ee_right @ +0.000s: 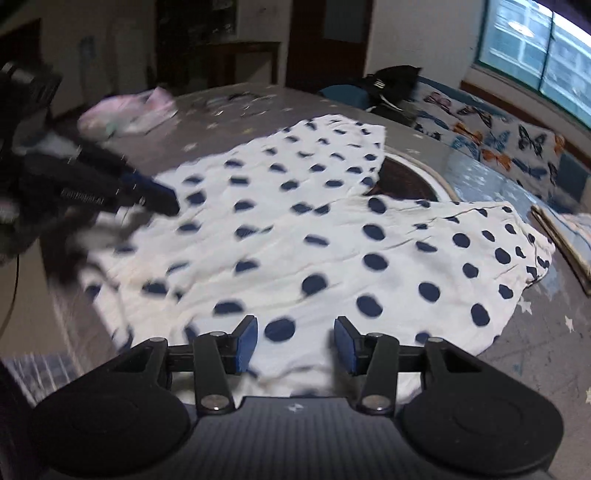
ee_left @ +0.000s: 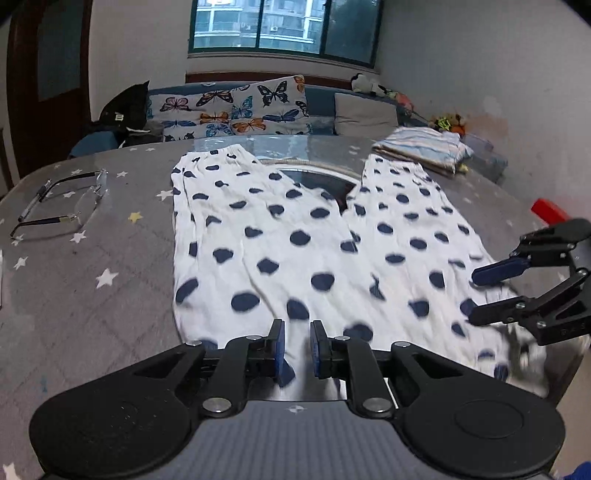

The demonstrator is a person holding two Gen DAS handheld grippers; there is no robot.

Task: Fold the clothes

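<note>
Grey cloth with small stars covers the table (ee_left: 110, 295), and behind it stand a sofa with a butterfly-print cushion (ee_left: 236, 110) and a window (ee_left: 284, 26). White trousers with dark blue dots (ee_left: 295, 251) lie spread flat on the table, the two legs pointing away toward the sofa and the waist end at the near edge. The left gripper (ee_left: 297, 349) is at the waist edge, its blue pads close together with a narrow gap between them; I cannot tell if cloth is pinched there. The right gripper (ee_right: 295, 341) hangs over the other side of the waist with its pads well apart, holding nothing. On the table also lie a pair of glasses (ee_left: 62, 206) beside a pen (ee_left: 35, 199), and a folded striped garment (ee_left: 421, 147) near the far right leg.
</note>
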